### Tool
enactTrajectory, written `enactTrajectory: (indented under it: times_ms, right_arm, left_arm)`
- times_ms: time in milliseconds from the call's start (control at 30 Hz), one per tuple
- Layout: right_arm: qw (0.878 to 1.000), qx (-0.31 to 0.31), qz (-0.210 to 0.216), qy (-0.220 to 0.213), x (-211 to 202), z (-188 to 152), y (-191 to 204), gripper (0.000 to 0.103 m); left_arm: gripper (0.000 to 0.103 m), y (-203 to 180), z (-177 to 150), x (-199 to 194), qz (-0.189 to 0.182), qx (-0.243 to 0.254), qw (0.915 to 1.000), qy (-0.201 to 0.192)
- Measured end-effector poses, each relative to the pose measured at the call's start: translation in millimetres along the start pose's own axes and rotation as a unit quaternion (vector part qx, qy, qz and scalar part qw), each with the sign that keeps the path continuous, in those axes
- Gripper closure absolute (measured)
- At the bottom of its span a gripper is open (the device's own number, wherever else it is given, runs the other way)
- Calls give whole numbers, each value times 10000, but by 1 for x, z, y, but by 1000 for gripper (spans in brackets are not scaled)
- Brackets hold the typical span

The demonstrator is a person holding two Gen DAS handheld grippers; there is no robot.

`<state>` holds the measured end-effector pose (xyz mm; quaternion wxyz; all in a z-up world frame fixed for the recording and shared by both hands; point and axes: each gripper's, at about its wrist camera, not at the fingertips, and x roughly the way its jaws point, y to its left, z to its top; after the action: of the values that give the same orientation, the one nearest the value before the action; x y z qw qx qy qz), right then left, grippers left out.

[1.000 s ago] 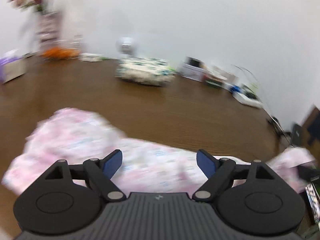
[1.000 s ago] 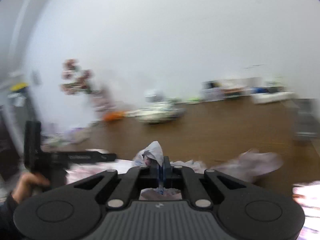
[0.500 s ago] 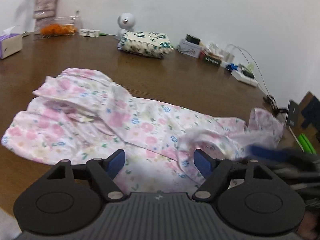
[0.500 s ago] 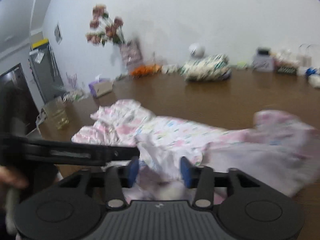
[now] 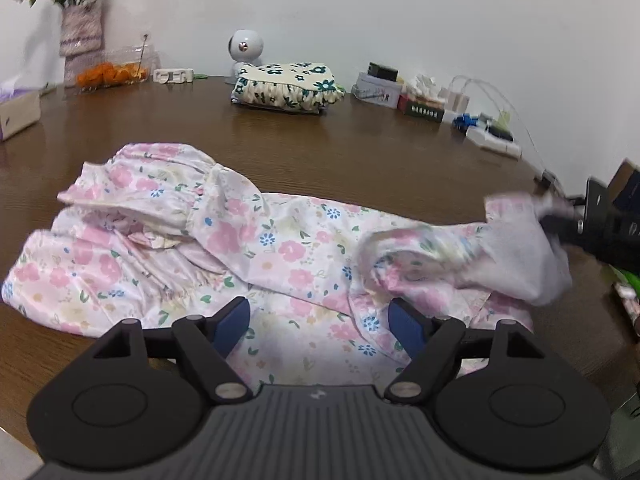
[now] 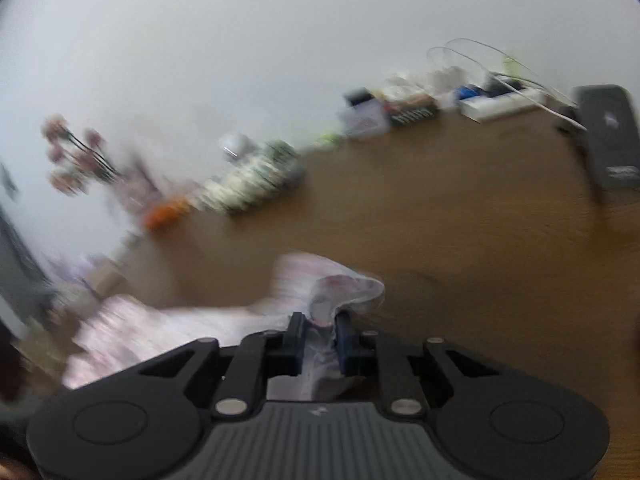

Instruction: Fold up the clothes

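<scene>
A pink floral garment [image 5: 248, 248] lies crumpled across the brown wooden table [image 5: 380, 156]. My left gripper [image 5: 318, 322] is open and empty, low over the garment's near edge. My right gripper [image 6: 319, 338] is shut on a fold of the same garment [image 6: 336, 292] and lifts it off the table. In the left wrist view the right gripper [image 5: 600, 228] shows at the far right, pulling the garment's right end up. The right wrist view is blurred.
A folded green-flowered cloth [image 5: 286, 86] sits at the back of the table. Behind it stands a small white camera [image 5: 245, 46]. A vase [image 5: 80, 32], oranges [image 5: 108, 74], and a tissue box [image 5: 18, 112] are back left. Boxes and a power strip [image 5: 492, 138] are back right.
My right gripper has closed on the garment's right end and swung it to the right and up. My left gripper has stayed open over the near edge.
</scene>
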<state>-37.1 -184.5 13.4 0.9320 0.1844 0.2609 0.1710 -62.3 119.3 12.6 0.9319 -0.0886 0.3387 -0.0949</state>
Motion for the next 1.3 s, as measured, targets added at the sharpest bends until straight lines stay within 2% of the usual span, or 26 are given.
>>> enactTrajectory:
  times_ms: [67,133,200,267,333,400,433,533,600,667,733,833,933,1033,1133,1267,1300]
  right_arm:
    - [9971,-622,408,-169,1,5,32,89]
    - [9908,-1091,796,-121,11,3,63,89]
    - [9839,-1528,923,16,26,-4,90,92]
    - [9771,-1913,820,437,52,-17,108,93]
    - [9706,-2118,733,879,75,-29,120,92]
    - [9697,-2074,685,1098,87,-37,120,90]
    - [9696,-2061,698,1115,86,-38,120,87]
    - [9694,-1965,855,1199,73,-35,116,64]
    - [9701,-1962,925,1087,51,-27,112,58]
    - [9722,-1923,1067,799,22,-15,104,52]
    - [9730,-1825,1295,571,-5,1,94,49]
    - [9743,-1736,1395,332,-30,24,81,49]
    - [9797,-1578,1231,86,-35,39,61,51]
    - [9880,-1271,870,106,-21,49,34,68]
    - [9908,-1083,625,514,15,47,13,76]
    - [9794,-1378,885,1184,51,19,29,78]
    - [9762,-1583,796,1251,55,12,36,78]
  left_arm:
    - [25,14,3,-4,-299,-472,9984,-88]
    - [26,36,9,-12,-524,-1187,9911,-288]
    - [27,58,12,-25,-464,-1838,9800,-609]
    - [26,71,15,-36,-299,-2081,9747,-757]
    - [26,73,17,-41,-215,-2018,9762,-767]
    - [26,68,19,-42,-146,-1857,9792,-802]
    - [26,64,20,-41,-111,-1781,9806,-813]
    - [25,58,23,-37,-19,-1647,9828,-830]
    - [25,60,23,-37,21,-1674,9821,-861]
    - [23,67,21,-40,115,-1745,9802,-926]
    - [23,74,21,-42,276,-1794,9785,-977]
    - [23,87,19,-51,567,-1909,9739,-1092]
    - [23,95,15,-69,939,-2003,9676,-1219]
    - [22,102,10,-86,1344,-2065,9605,-1296]
    - [22,98,2,-90,1680,-1982,9595,-1087]
    - [21,93,-4,-82,1636,-1924,9644,-783]
    - [20,91,-4,-77,1624,-1892,9659,-693]
